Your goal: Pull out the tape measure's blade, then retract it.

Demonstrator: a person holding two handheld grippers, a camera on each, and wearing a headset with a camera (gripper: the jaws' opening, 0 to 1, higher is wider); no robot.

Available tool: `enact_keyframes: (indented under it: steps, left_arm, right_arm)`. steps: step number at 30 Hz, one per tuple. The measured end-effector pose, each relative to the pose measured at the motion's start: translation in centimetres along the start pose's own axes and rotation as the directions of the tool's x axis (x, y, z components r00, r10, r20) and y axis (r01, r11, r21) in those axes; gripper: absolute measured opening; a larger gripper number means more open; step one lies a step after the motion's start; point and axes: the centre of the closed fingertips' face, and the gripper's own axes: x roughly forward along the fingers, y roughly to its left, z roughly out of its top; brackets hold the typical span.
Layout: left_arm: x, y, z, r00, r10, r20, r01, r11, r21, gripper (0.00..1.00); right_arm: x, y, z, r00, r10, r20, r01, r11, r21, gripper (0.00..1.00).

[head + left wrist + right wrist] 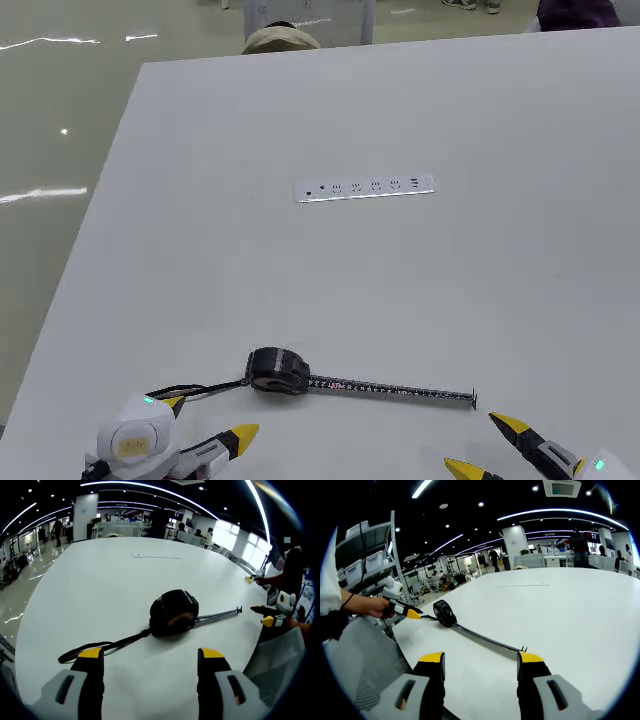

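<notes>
A black tape measure (278, 370) lies on the white table (400, 270), near its front edge. Its blade (390, 390) is drawn out to the right and ends in a small hook (472, 399). A black wrist strap (195, 390) trails off the case to the left. My left gripper (212, 420) stands open just short of the case (173, 612), with the strap (100, 646) by its left jaw. My right gripper (490, 445) is open too, close in front of the hook (523, 649), touching nothing. The case (444, 612) lies further back in the right gripper view.
A white power strip (365, 187) lies flat in the middle of the table. A chair back (281, 38) shows beyond the far edge. The table's left edge (90, 230) drops to a shiny floor. Shelving racks (367, 560) stand to one side.
</notes>
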Motion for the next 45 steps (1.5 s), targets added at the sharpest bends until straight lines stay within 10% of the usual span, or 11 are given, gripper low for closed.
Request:
enact_keyframes:
  steps: [13, 45]
  left_arm:
    - [1.6, -2.5, 0.7, 0.9996, -0.030, -0.001, 0.030, 0.999, -0.022, 0.76]
    - [3.8, -3.5, 2.2, 0.9998, -0.009, 0.019, 0.011, 0.994, -0.111, 0.80]
  right_arm:
    - [0.0, -0.3, 0.1, 1.0000, -0.006, -0.002, 0.006, 1.000, 0.000, 0.57]
    - [-0.4, -0.7, -0.4, 0.9998, -0.012, -0.014, 0.012, 1.000, -0.008, 0.57]
